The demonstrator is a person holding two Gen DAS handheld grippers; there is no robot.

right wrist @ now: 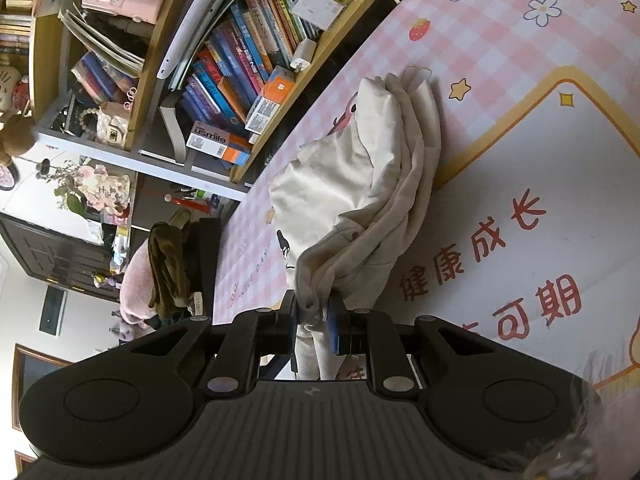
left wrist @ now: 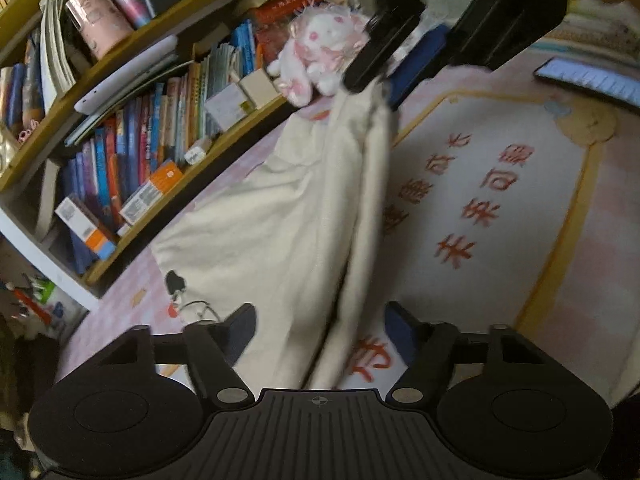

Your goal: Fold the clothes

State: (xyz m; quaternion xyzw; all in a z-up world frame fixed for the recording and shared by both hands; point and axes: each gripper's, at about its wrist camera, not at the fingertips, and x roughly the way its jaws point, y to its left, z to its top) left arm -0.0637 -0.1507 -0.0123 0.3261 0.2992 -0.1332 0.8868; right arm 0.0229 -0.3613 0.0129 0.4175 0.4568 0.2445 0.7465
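Observation:
A cream-white garment (left wrist: 280, 216) lies partly on a pink checked mat and is lifted at one end. In the left wrist view my left gripper (left wrist: 320, 328) is open, its fingers on either side of the hanging cloth without pinching it. The right gripper (left wrist: 384, 64) shows at the top of that view, holding the garment's upper edge. In the right wrist view my right gripper (right wrist: 314, 316) is shut on a bunched edge of the garment (right wrist: 360, 184), which drapes away from it onto the mat.
A bookshelf (left wrist: 132, 128) full of books runs along the mat's left edge. A pink-and-white plush toy (left wrist: 320, 52) sits at the shelf's end. A keyboard (left wrist: 592, 80) lies at the far right. The mat (right wrist: 540, 152) has a white printed centre panel.

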